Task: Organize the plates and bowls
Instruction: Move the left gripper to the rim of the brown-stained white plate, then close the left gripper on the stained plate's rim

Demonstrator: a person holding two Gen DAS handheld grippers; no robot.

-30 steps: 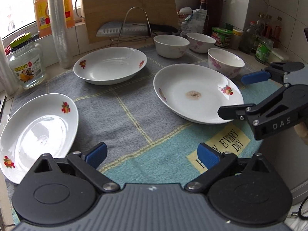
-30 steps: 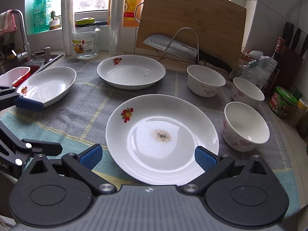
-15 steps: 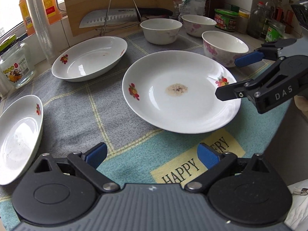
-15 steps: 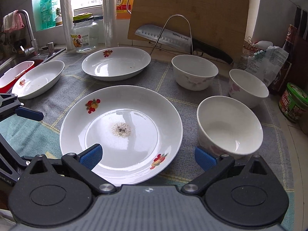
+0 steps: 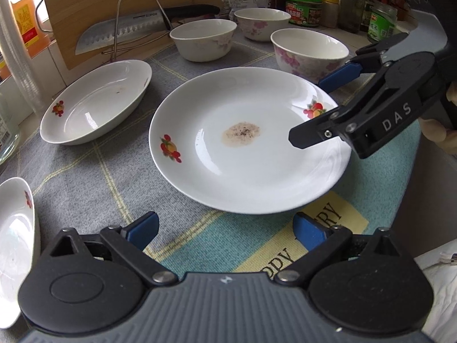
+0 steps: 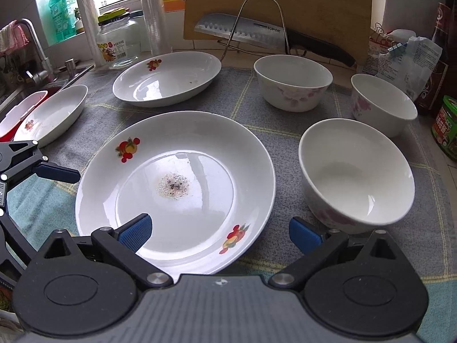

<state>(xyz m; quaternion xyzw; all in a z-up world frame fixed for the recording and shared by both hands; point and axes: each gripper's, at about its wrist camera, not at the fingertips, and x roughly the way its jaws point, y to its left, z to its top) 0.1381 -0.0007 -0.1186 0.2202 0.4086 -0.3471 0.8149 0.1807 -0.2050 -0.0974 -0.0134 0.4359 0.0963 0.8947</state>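
Observation:
A white plate with fruit prints and a brown stain (image 5: 245, 148) (image 6: 177, 188) lies on the cloth in front of both grippers. My left gripper (image 5: 225, 231) is open and empty, just short of the plate's near rim. My right gripper (image 6: 218, 233) is open, its left finger over the plate's near rim; it also shows in the left wrist view (image 5: 311, 108), hovering above the plate's right side. Two more white plates (image 6: 168, 77) (image 6: 54, 114) lie at the back left. Three floral bowls (image 6: 357, 174) (image 6: 292, 81) (image 6: 382, 104) stand on the right.
A grey and teal cloth (image 5: 94, 171) covers the counter. A cutting board (image 6: 280, 5), a knife on a wire rack (image 6: 242, 31), a glass jar (image 6: 118, 43), bottles and a green-lidded tin (image 5: 302, 8) line the back. The sink with a red tub (image 6: 17, 114) is at far left.
Both grippers have moved closer to the stained plate. The left gripper has swung right, so the plate is now centred ahead of it; the right gripper now reaches over the plate's rim.

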